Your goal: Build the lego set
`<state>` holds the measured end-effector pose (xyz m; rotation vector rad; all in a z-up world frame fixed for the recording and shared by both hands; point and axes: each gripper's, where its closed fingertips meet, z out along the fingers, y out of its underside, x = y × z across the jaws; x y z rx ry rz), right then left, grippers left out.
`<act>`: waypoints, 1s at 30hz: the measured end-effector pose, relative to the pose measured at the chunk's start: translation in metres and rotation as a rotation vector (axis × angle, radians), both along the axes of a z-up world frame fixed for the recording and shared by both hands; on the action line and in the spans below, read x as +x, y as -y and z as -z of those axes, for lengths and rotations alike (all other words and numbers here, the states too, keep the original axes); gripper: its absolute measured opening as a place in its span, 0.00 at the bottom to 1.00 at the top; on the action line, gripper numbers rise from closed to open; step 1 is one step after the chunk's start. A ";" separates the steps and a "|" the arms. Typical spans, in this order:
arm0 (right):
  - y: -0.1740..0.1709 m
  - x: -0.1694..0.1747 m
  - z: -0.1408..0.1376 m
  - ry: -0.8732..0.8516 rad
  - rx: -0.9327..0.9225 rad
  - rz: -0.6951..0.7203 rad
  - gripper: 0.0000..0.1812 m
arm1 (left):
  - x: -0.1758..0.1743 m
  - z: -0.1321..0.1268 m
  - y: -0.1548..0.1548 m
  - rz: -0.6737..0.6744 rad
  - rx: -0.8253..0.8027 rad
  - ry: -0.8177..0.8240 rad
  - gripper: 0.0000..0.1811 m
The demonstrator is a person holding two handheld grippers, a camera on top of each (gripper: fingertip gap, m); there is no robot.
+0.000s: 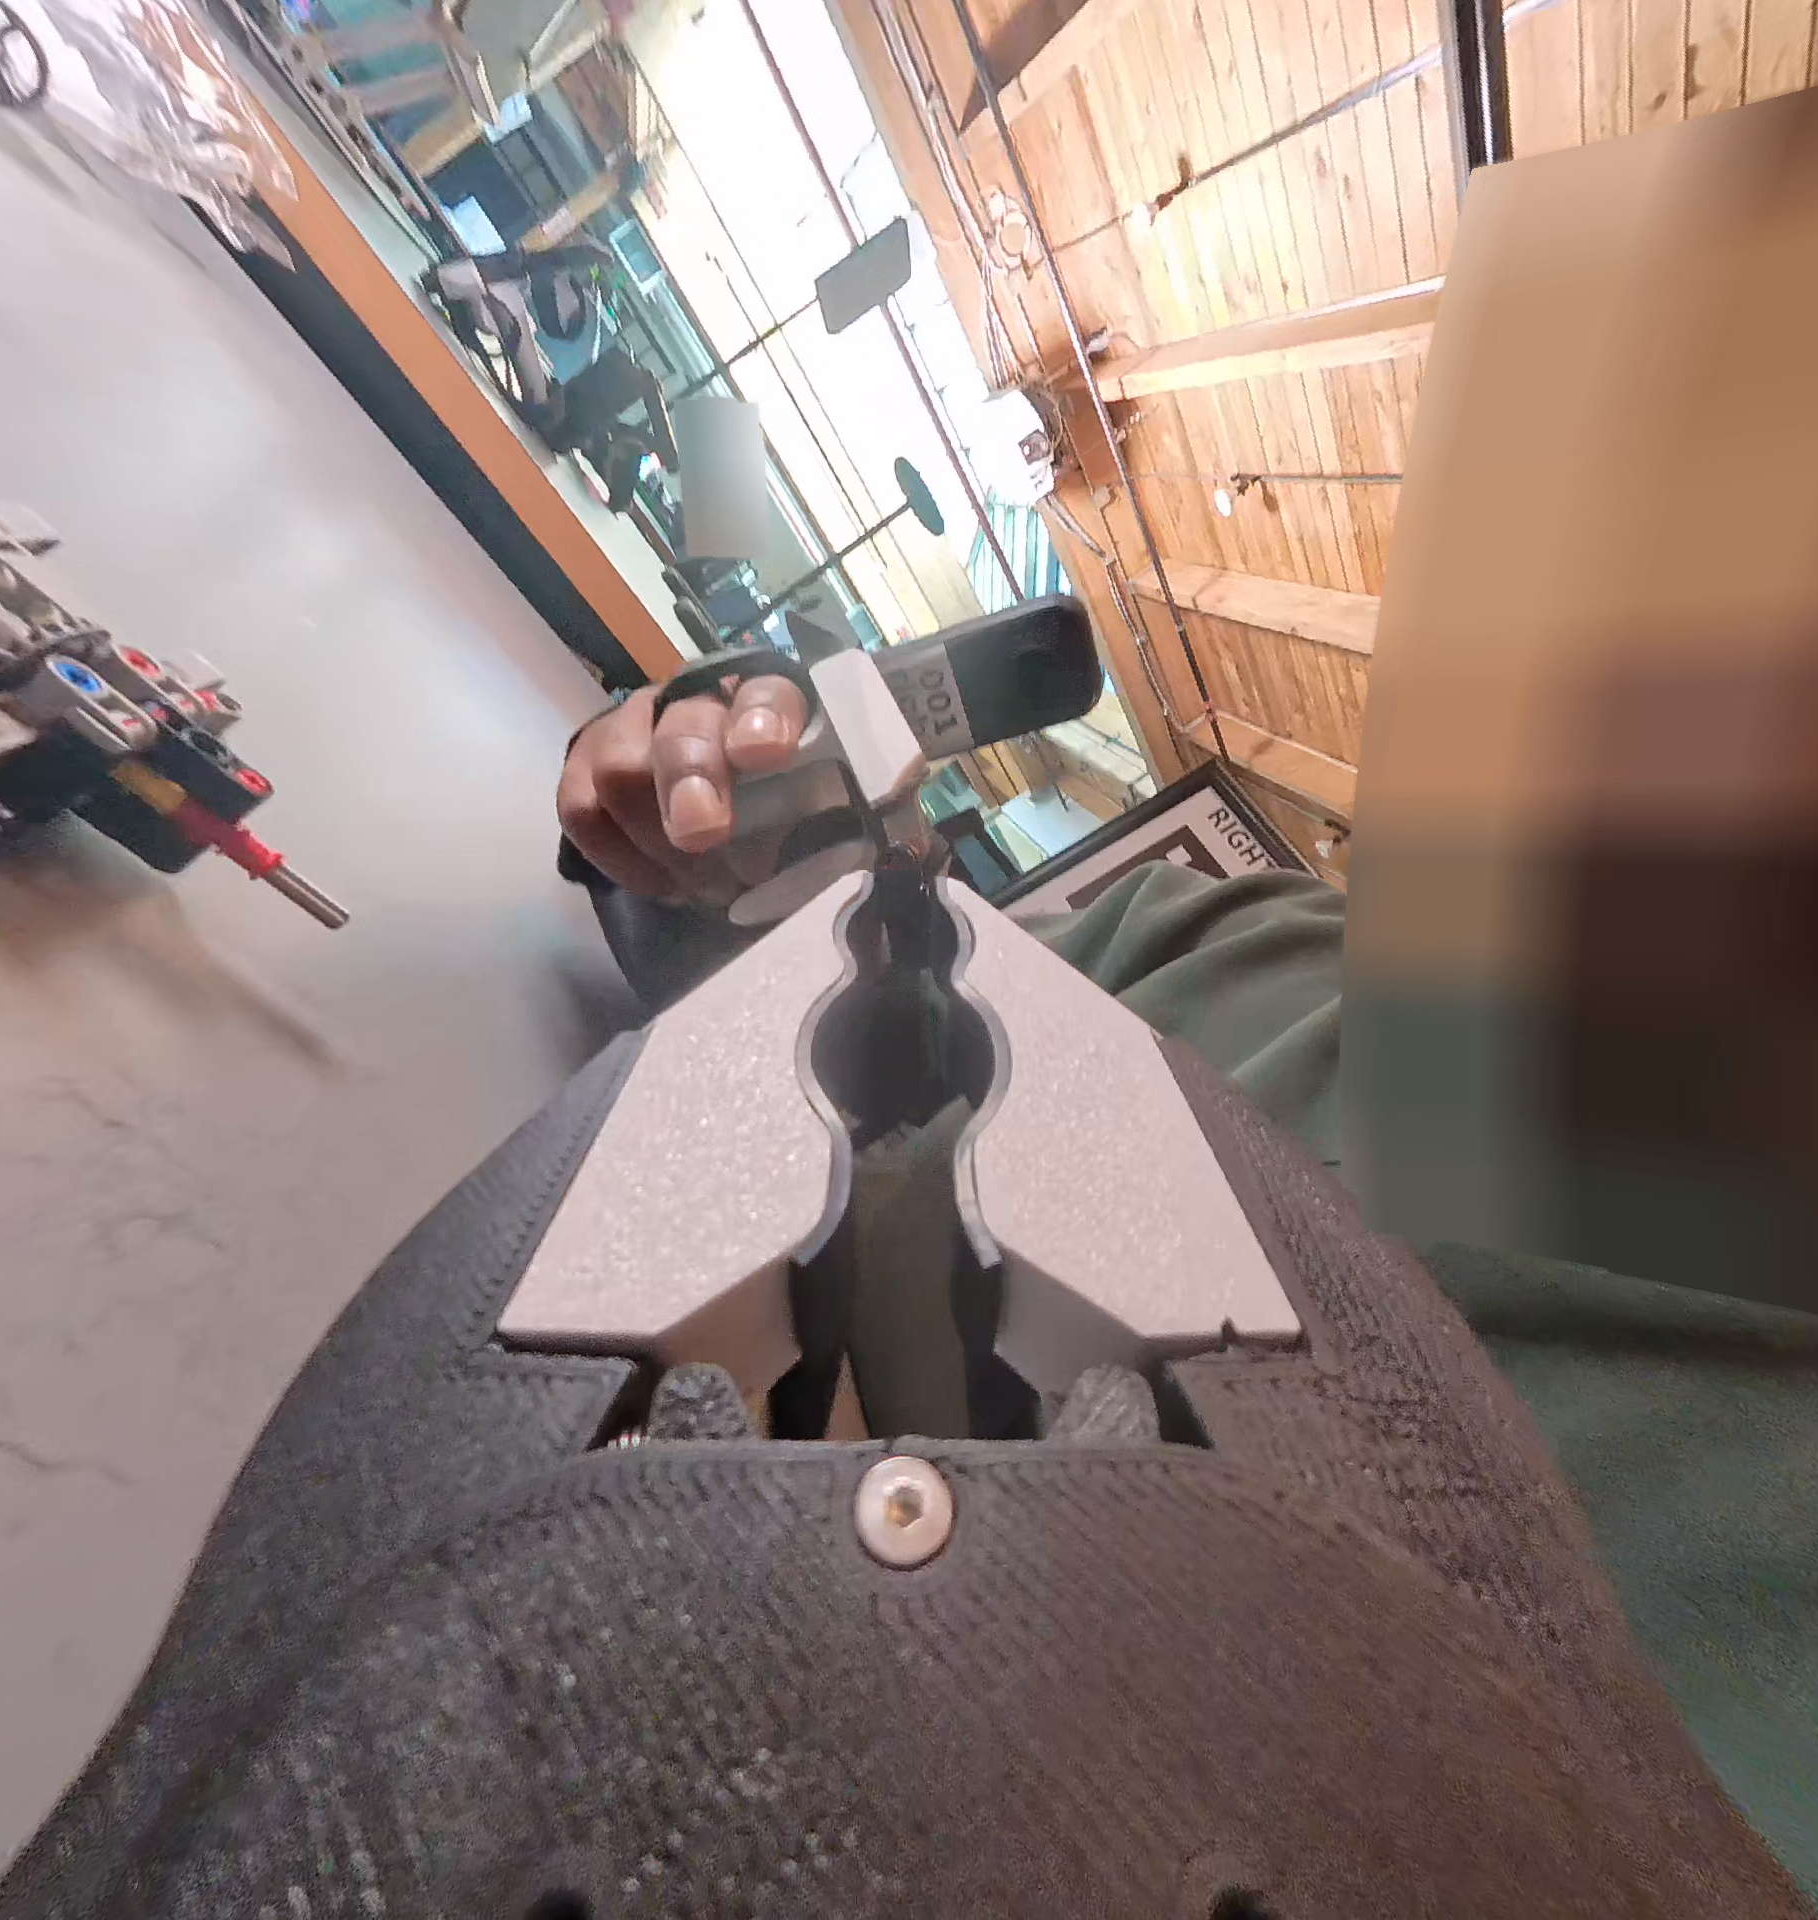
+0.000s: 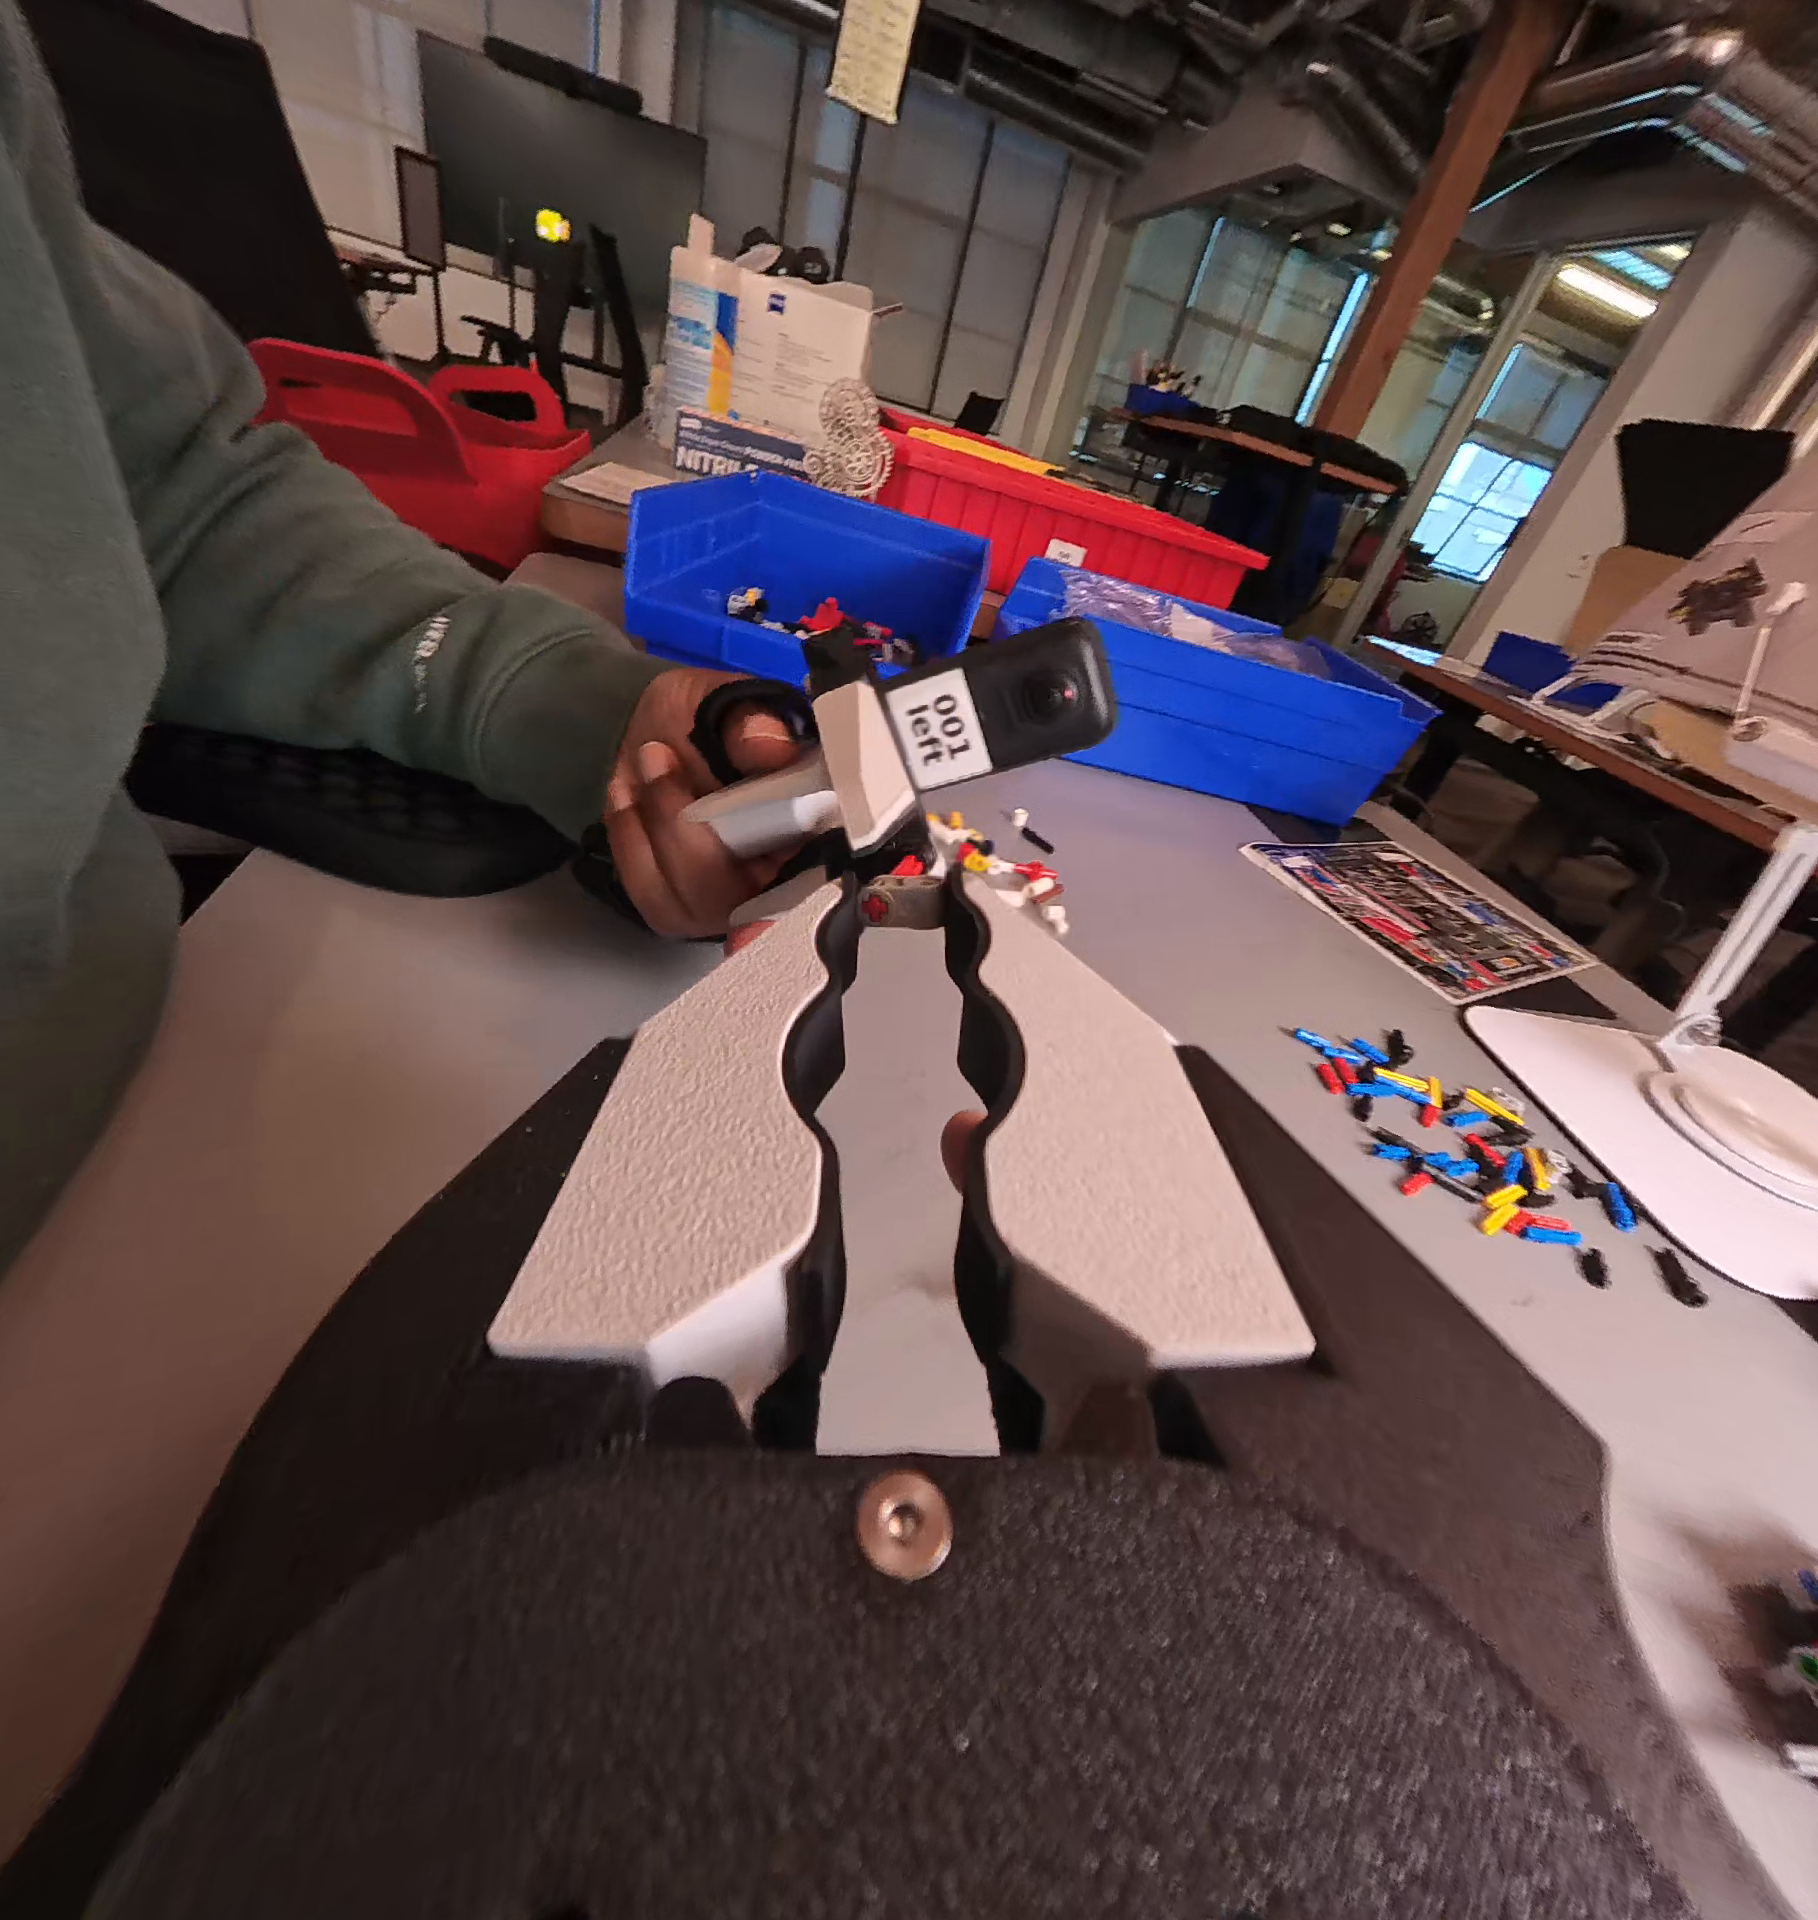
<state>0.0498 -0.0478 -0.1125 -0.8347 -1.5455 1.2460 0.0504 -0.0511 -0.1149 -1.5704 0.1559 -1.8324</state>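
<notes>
— Fingers of the right gripper [image 2: 903,902] pinch a small grey connector piece [image 2: 900,902] at the tips, meeting the left gripper [image 1: 900,904], nearly closed on something dark I can't make out.

— How far along?

— Partway, I'd judge. Loose coloured pins [image 2: 1456,1143] litter the bench [image 2: 1144,935], blue bins [image 2: 801,561] hold more, and the half-built model [image 1: 84,717] waits apart.

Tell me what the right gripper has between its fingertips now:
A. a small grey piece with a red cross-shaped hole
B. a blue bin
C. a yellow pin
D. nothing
A: in the right wrist view the right gripper is shut on the small grey piece at its tips.
</notes>
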 end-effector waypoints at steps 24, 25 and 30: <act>0.020 0.013 0.027 0.172 0.033 -0.151 0.08 | 0.024 0.022 0.021 0.199 -0.033 -0.104 0.04; 0.017 0.012 0.025 0.160 0.040 -0.137 0.08 | 0.023 0.021 0.018 0.175 -0.024 -0.112 0.04; 0.007 0.009 0.021 0.127 0.054 -0.074 0.08 | 0.014 0.019 0.010 0.103 -0.020 -0.104 0.04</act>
